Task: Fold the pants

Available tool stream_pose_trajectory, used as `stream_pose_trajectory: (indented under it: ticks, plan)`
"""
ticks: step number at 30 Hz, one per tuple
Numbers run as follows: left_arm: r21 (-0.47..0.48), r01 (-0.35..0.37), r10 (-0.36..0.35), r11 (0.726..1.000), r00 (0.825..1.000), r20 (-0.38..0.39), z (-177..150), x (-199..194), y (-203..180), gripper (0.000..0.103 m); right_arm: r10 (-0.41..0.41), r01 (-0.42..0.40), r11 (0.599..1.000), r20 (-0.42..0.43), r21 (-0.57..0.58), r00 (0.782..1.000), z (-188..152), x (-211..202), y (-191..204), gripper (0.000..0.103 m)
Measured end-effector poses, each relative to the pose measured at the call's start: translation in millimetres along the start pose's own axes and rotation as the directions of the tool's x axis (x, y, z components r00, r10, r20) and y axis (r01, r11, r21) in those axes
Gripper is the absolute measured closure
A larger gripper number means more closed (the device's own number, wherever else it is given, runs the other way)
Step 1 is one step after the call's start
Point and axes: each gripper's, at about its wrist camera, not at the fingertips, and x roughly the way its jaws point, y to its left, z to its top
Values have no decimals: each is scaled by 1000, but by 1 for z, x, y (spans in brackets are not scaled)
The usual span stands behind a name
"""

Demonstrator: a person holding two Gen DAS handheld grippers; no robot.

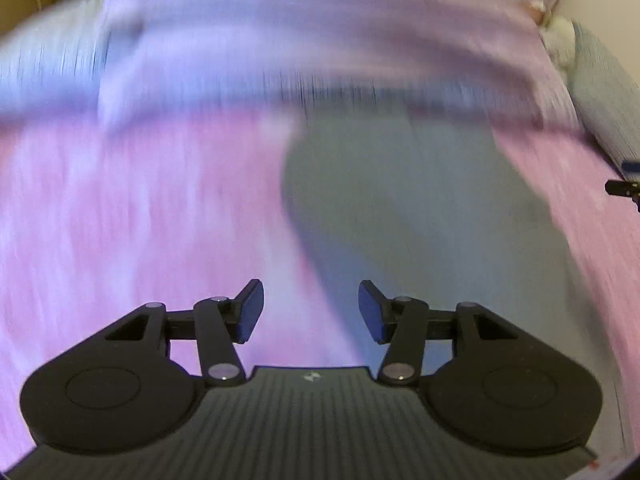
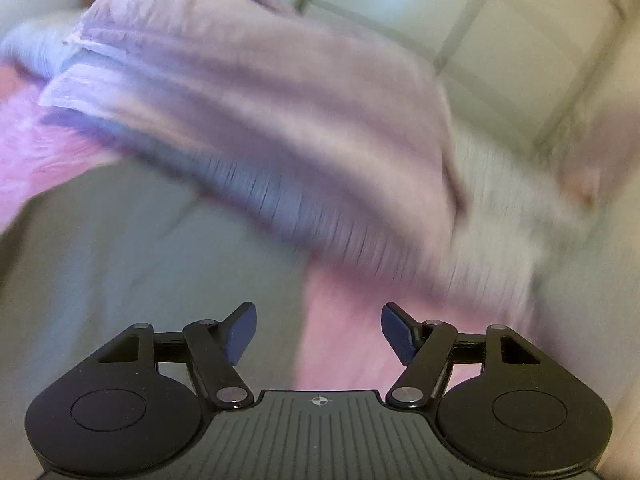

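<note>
Grey-green pants (image 1: 420, 208) lie flat on a pink bedsheet (image 1: 140, 220), blurred by motion. My left gripper (image 1: 311, 308) hovers open above the sheet at the pants' left edge, nothing between its fingers. In the right wrist view the same pants (image 2: 120, 260) fill the lower left. My right gripper (image 2: 318, 330) is open and empty over the pants' right edge, where the pink sheet (image 2: 348, 320) shows. The tip of the other gripper (image 1: 624, 186) pokes in at the far right of the left wrist view.
A rumpled lilac duvet (image 1: 300, 32) is bunched across the back of the bed, also the duvet (image 2: 260, 100) in the right view. A pale patterned pillow (image 1: 604, 92) lies at the right by a wall. A tiled floor (image 2: 500, 20) lies beyond the bed.
</note>
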Motion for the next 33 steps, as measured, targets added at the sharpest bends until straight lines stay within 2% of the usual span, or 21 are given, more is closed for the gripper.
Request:
stream_pose_trajectory:
  ticks: [2, 4, 7, 10, 15, 16, 17, 18, 19, 20, 21, 22, 23, 24, 25, 27, 30, 31, 32, 33]
  plan:
    - [-24, 40, -42, 999, 997, -61, -55, -14, -5, 56, 55, -41, 989, -98, 146, 994, -57, -15, -2, 37]
    - [-25, 84, -86, 996, 992, -95, -101, -34, -17, 56, 96, -41, 963, -197, 266, 976, -109, -32, 3, 37]
    - [86, 119, -108, 989, 987, -123, -145, -57, -46, 56, 162, -36, 917, -290, 397, 943, -163, -70, 12, 37]
    - [251, 130, -108, 959, 989, -100, -159, -63, -77, 55, 232, -42, 860, -316, 509, 920, -197, -95, 10, 37]
    - [443, 66, -65, 894, 998, -16, -149, -35, -102, 58, 343, -83, 750, -278, 656, 897, -234, -112, 3, 37]
    - [472, 76, -74, 879, 997, -24, -149, -29, -107, 61, 372, -104, 721, -257, 685, 892, -240, -114, 2, 37]
    - [495, 92, -87, 864, 996, -33, -149, -25, -111, 69, 396, -118, 697, -242, 707, 886, -246, -111, 3, 37]
    - [513, 99, -91, 852, 995, -41, -151, -22, -115, 73, 421, -134, 674, -229, 726, 877, -254, -113, 3, 37]
    - [520, 90, -82, 849, 996, -38, -155, -23, -118, 76, 441, -147, 660, -221, 737, 870, -259, -112, 4, 37]
    - [501, 88, -83, 861, 996, -33, -154, -29, -115, 86, 440, -152, 661, -216, 735, 872, -262, -112, 7, 37]
    - [458, 94, -90, 884, 995, -31, -155, -36, -112, 99, 434, -161, 669, -205, 725, 877, -264, -113, 9, 37]
    - [392, 119, -113, 912, 993, -38, -154, -48, -105, 103, 428, -176, 681, -192, 711, 883, -265, -117, 11, 38]
    - [332, 145, -141, 932, 989, -36, -154, -62, -99, 103, 435, -189, 688, -190, 701, 880, -265, -119, 11, 55]
    - [272, 170, -170, 947, 985, -24, -155, -83, -91, 103, 452, -205, 692, -193, 692, 871, -264, -119, 10, 84]
    - [230, 183, -185, 956, 983, -10, -152, -101, -86, 103, 464, -220, 701, -200, 679, 863, -263, -120, 8, 93]
    - [114, 188, -193, 976, 980, 40, -150, -146, -68, 103, 490, -270, 697, -166, 664, 856, -259, -130, -2, 94]
    - [-83, 138, -127, 987, 984, 122, -144, -193, -35, 103, 542, -366, 662, -80, 654, 837, -247, -148, -23, 94]
    - [-135, 79, -63, 988, 990, 125, -147, -202, -23, 103, 548, -377, 663, -75, 647, 833, -244, -150, -27, 94]
    - [-156, -9, 25, 988, 994, 102, -153, -205, -15, 103, 545, -375, 669, -81, 641, 834, -243, -152, -31, 92]
    - [-171, -94, 105, 981, 993, 58, -159, -202, -7, 103, 544, -365, 677, -100, 639, 833, -244, -150, -33, 82]
